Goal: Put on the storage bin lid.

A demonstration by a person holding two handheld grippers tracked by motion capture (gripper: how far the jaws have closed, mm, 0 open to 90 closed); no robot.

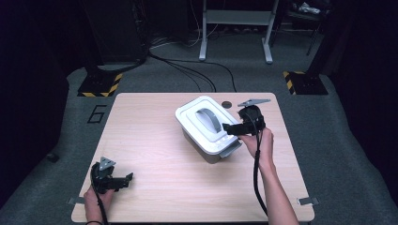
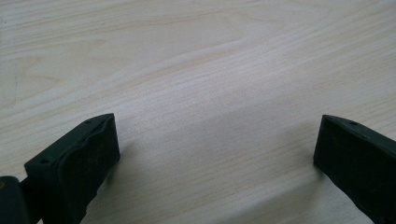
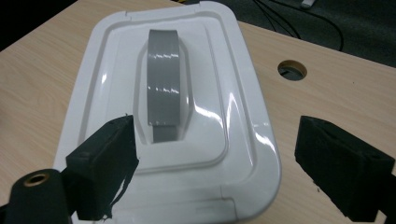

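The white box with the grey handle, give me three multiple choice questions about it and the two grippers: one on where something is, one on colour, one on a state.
1. Where does the left gripper sit?
A. Over the box lid
B. Near the table's near left corner
C. On the floor

2. What colour is the handle on the white box?
A. Grey
B. Red
C. Yellow

3. How do the right gripper jaws stand?
A. Shut on the handle
B. Shut on nothing
C. Open over the lid

Answers: 1 B, the high view shows it low at the left of the table. 2 A, the strap across the lid is grey. 3 C, the right gripper view shows a wide gap between the jaws.
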